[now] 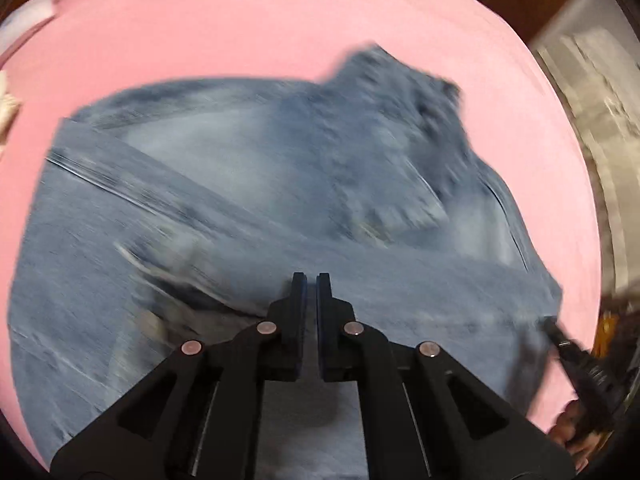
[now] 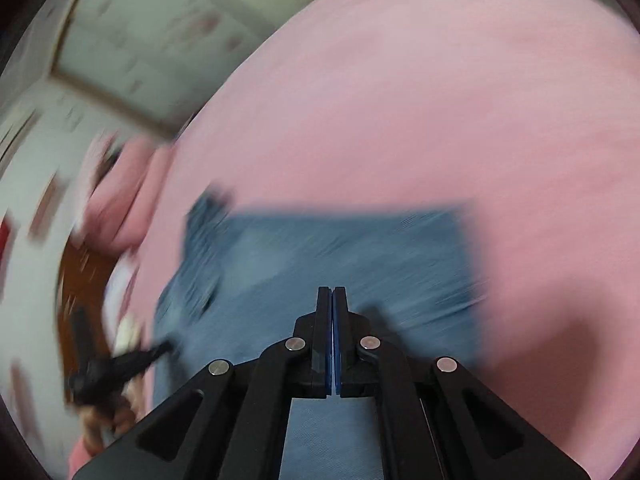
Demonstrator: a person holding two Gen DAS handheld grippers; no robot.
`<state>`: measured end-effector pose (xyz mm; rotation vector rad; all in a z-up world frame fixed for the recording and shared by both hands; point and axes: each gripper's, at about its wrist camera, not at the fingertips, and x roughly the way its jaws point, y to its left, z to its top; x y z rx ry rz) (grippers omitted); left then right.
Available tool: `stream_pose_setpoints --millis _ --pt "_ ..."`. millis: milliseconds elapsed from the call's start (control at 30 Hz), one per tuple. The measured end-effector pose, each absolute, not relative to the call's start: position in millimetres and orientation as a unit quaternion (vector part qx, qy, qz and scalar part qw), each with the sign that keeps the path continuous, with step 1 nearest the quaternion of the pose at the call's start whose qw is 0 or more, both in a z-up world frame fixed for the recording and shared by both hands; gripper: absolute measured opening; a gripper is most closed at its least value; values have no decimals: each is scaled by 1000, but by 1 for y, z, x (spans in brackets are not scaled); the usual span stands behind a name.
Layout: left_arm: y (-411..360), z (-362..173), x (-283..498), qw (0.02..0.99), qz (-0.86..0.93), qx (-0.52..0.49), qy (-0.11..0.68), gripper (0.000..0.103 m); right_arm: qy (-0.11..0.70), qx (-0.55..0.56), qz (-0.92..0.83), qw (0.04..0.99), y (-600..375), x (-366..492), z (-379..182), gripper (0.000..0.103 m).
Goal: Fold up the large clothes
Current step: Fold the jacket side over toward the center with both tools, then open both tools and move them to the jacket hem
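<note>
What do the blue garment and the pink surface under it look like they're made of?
Blue garment: likely denim, matte, with faded pale patches and stitched seams; blur hides the weave. Pink surface: seemingly soft matte cloth, perhaps a bedsheet, plain and unpatterned; too blurred for certainty.

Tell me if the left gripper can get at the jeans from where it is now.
Probably yes. The left gripper hangs right over the jeans, which lie spread on the pink sheet with nothing between them. Its jaws are shut and empty, though, so they would have to open first.
</note>
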<state>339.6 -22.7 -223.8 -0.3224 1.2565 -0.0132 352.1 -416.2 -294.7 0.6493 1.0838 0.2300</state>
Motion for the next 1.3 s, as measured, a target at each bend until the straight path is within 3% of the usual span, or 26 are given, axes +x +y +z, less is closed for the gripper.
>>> stream_pose_setpoints --millis 200,400,500,600,800,900,967,1033,1067,1100,1133,1233,1300 --pt "-60 -230 315 793 -7 -104 601 1 588 244 165 753 -327 344 -334 0" --pt "-38 -227 290 799 75 -2 597 1 527 351 49 772 -418 321 -340 0" --pt "2 -226 270 793 91 -41 601 1 507 403 -2 762 -476 298 -334 0" --pt "25 -218 247 791 77 -86 601 1 508 369 -56 776 -503 273 -317 0" --pt "31 -211 194 771 59 -80 629 3 545 357 -72 755 -481 224 -301 0" --pt "33 -205 166 758 57 -65 646 4 553 338 -83 757 -447 187 -282 2" --pt "36 -200 140 750 44 -70 657 4 555 343 -81 753 -417 162 -274 13" --pt "35 -193 121 743 29 -68 665 13 574 354 -72 735 -381 136 -270 30" --pt "32 -191 113 742 18 -61 668 30 580 354 -65 731 -345 132 -277 37" --pt "30 -186 103 742 8 -51 668 49 589 350 -56 727 -324 119 -276 37" --pt "28 -180 91 748 2 -37 662 55 597 339 -50 726 -306 108 -274 37" --pt "24 -162 63 762 -18 -4 648 59 620 287 -38 730 -240 82 -271 40" --pt "23 -155 57 763 -22 10 646 59 630 261 -28 731 -200 74 -269 49"
